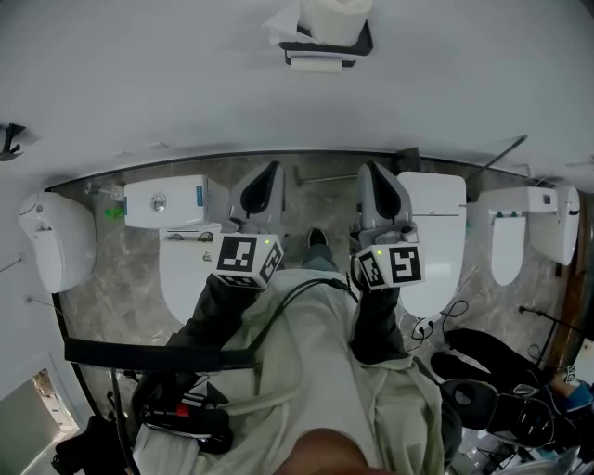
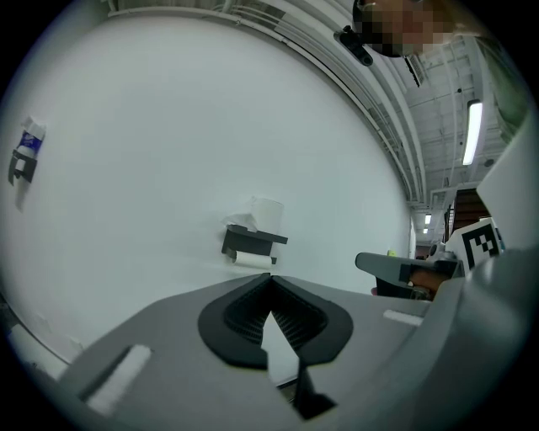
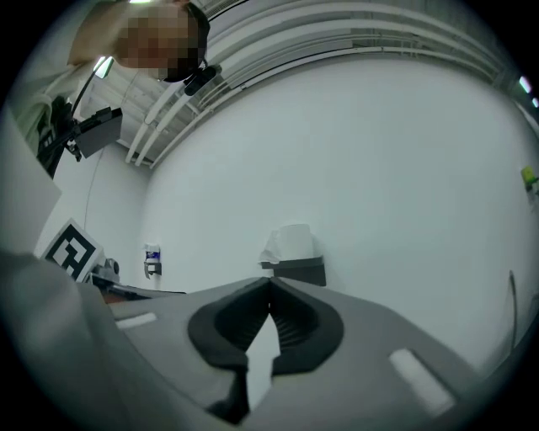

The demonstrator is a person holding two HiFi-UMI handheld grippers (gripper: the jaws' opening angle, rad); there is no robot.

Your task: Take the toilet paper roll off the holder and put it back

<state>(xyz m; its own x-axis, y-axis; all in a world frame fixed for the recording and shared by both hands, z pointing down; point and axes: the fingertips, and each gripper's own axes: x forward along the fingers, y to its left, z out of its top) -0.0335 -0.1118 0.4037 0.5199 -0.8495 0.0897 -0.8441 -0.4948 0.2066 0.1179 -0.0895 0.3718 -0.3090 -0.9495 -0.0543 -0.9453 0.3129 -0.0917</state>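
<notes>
A white toilet paper roll [image 1: 334,17] stands upright on top of a dark wall holder [image 1: 325,46], and a second roll [image 1: 316,63] hangs under the holder. The left gripper view shows the upright roll [image 2: 268,212], the holder [image 2: 253,240] and the hanging roll [image 2: 251,259]. From the right gripper view only the upright roll [image 3: 293,242] and the holder [image 3: 296,271] can be seen. My left gripper [image 1: 270,173] and right gripper [image 1: 370,173] are held side by side, well short of the wall. Both are shut with nothing between their jaws.
Below the grippers a white toilet [image 1: 186,250] stands at the left, another toilet [image 1: 434,232] at the right, with more fixtures at both sides [image 1: 58,243] [image 1: 520,232]. Cables and dark gear [image 1: 483,380] lie at the lower right. A small wall fitting [image 2: 24,160] hangs far left.
</notes>
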